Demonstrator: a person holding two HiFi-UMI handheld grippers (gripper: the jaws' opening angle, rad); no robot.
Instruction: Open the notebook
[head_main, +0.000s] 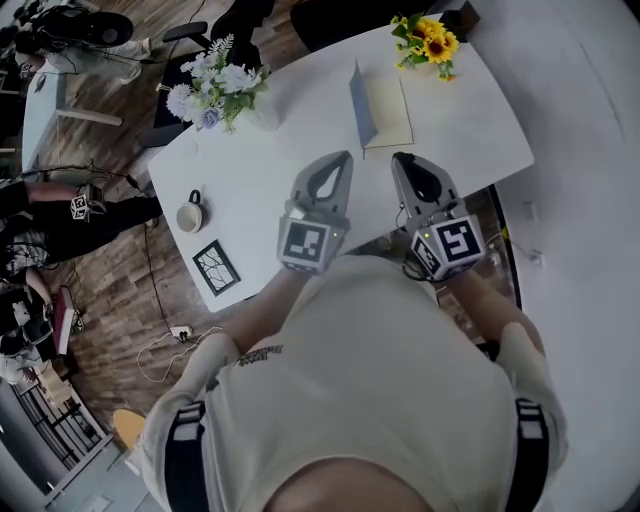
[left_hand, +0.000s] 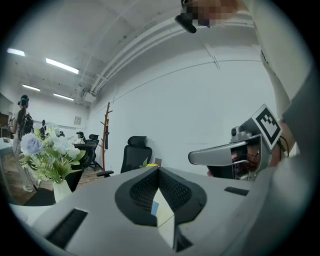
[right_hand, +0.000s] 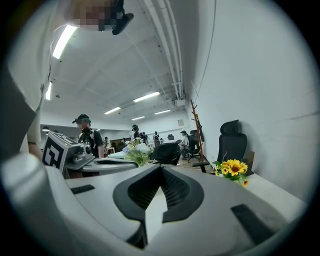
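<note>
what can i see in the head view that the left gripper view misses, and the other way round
Only the head view shows the mug and the framed picture lying on the white table. Only the left gripper view shows the coat stand by the wall and the ceiling lights. Both show the white flowers and the right tool.
</note>
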